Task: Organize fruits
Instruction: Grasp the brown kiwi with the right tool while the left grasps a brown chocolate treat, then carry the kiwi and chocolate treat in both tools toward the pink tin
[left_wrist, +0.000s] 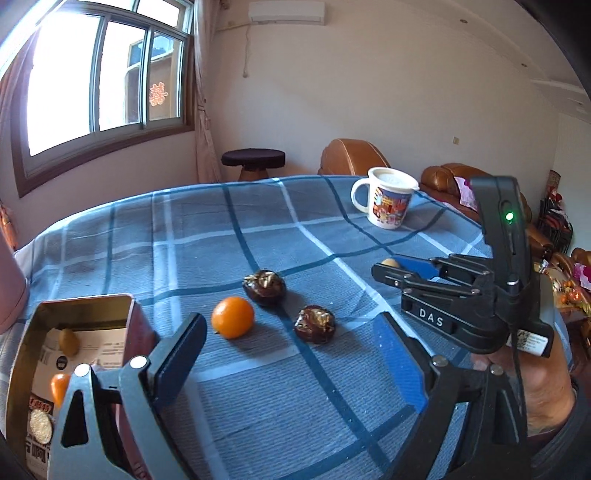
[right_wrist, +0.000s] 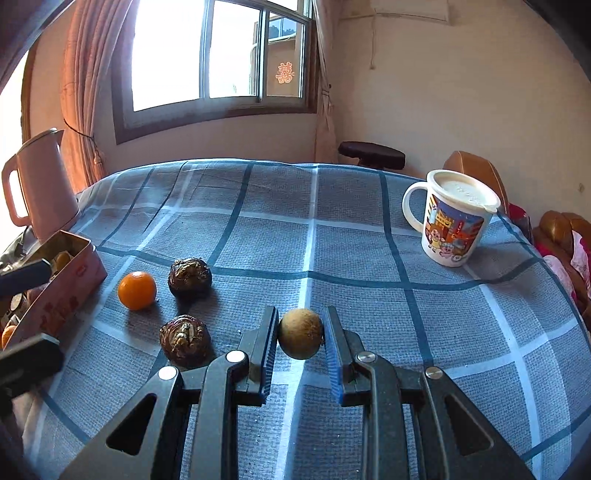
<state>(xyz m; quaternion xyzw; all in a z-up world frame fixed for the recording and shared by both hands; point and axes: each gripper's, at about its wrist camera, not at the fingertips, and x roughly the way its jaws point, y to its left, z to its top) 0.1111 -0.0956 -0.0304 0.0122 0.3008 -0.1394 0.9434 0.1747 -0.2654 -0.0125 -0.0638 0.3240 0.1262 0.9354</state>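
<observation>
Right gripper: closed on a small round brown fruit — one finger presses on each side of it. In the right wrist view the fruit looks lifted a little above the cloth.

Left gripper: wide apart, nothing between its fingers. It sits just beside the tin box and points at the fruits on the cloth.

Counter: covered with a blue checked cloth.

Orange: a small round orange on the cloth, near the tin box and just beside one dark fruit.

Dark fruits: two wrinkly dark brown ones on the cloth. One lies farther back, next to the orange. The other lies nearer, just left of the right gripper.

Tin box: open, at the left side of the counter. Inside are a small brown fruit and a bit of something orange — the left gripper hides part of it.

Mug: white with a cartoon picture and a lid, upright at the far right of the counter, well apart from the fruits.

Pink kettle: stands at the far left edge, behind the tin box.

Hand: holds the handle of the right gripper, seen in the left wrist view.
</observation>
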